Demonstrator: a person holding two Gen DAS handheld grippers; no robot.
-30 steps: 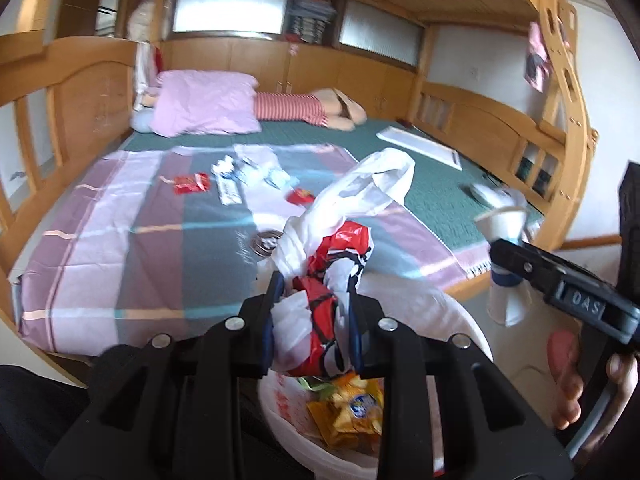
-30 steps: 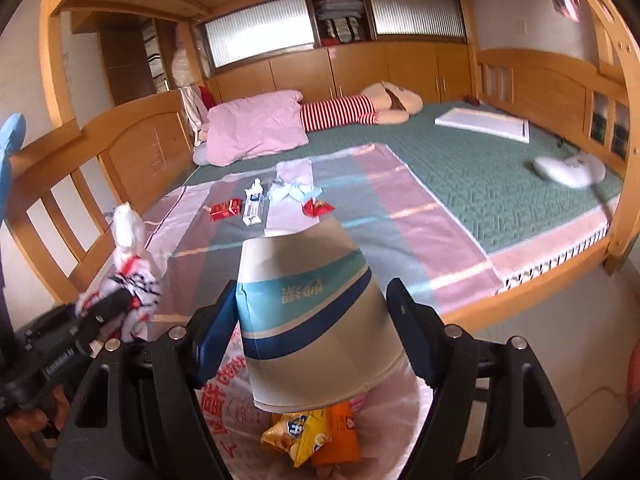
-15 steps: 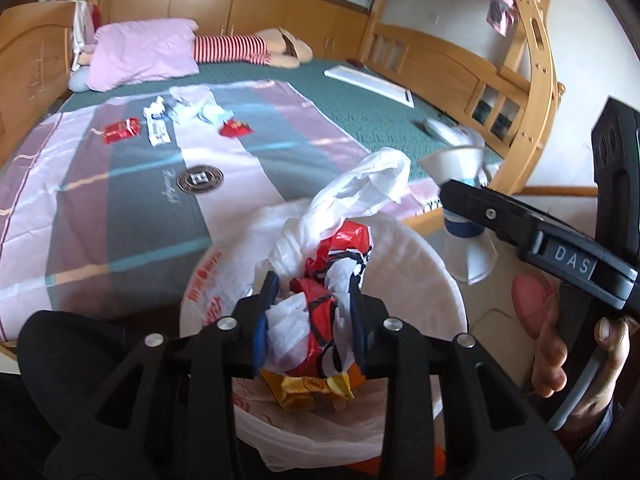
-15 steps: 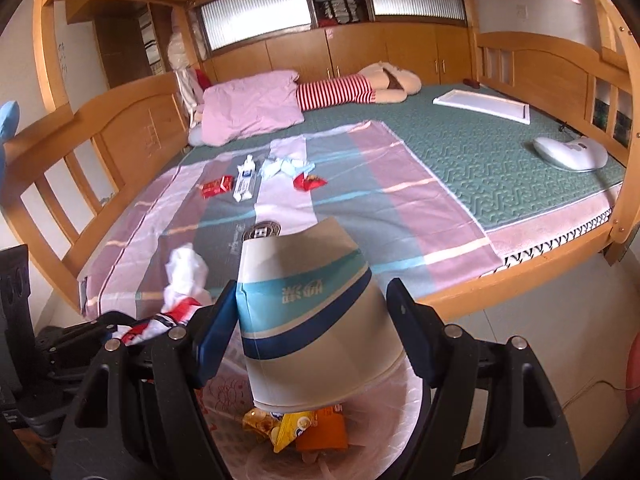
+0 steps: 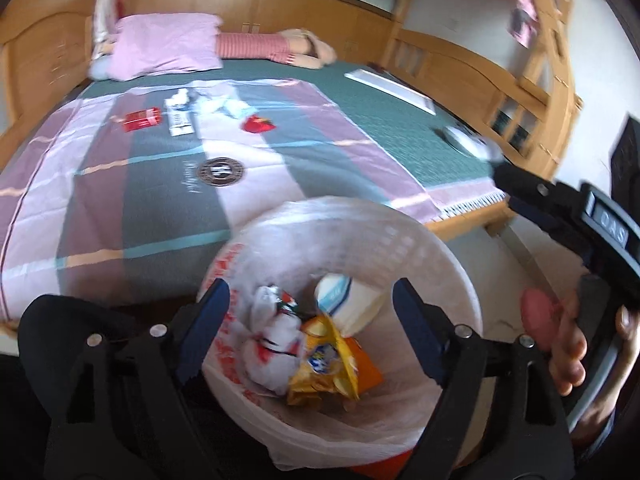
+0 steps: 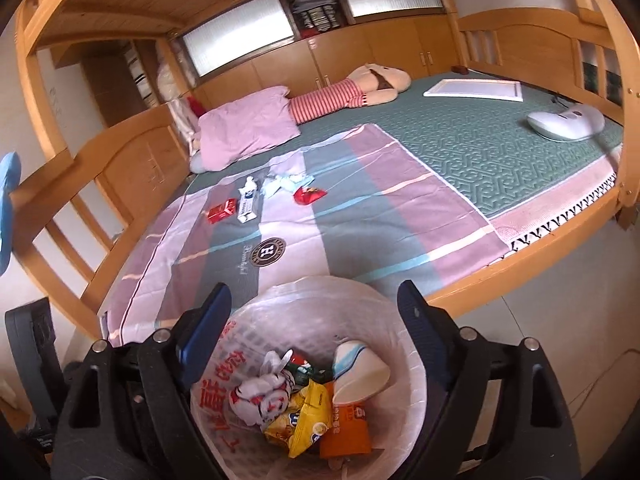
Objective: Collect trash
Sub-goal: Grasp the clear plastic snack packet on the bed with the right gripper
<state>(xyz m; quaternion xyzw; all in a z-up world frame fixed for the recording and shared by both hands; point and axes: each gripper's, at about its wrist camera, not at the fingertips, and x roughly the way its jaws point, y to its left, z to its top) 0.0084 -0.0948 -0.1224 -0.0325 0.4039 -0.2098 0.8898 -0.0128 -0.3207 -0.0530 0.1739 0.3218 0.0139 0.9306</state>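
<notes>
Bed (image 6: 460,148) fills the upper and middle frame in both views; green quilted mattress with a pink, grey and white striped sheet (image 6: 360,208) laid over its near half.

Lined trash bin (image 6: 256,332) sits at bottom centre of both views, on the floor just beside the bed's near edge. White bag liner with red print.

Both grippers hang above the bin. Left gripper (image 5: 310,326): jaws spread wide, nothing between them. Right gripper (image 6: 314,328): jaws likewise spread wide and empty. In the left wrist view the right gripper's black body also shows at the right edge, a hand (image 5: 576,354) wrapped round its handle.

Bin contents, bottom centre:
- paper cup (image 6: 360,372), white with a blue band, lying on its side at right
- crumpled white and red plastic bag (image 6: 260,394) at left
- yellow snack wrapper (image 6: 304,420) and orange packet (image 6: 346,432) in the middle, touching each other

Trash on the sheet, upper left of centre, well apart from the bin:
- red box (image 6: 221,211)
- white tube-like pack (image 6: 247,200) just beside it
- crumpled white and blue paper (image 6: 286,182)
- red wrapper (image 6: 308,195)
</notes>
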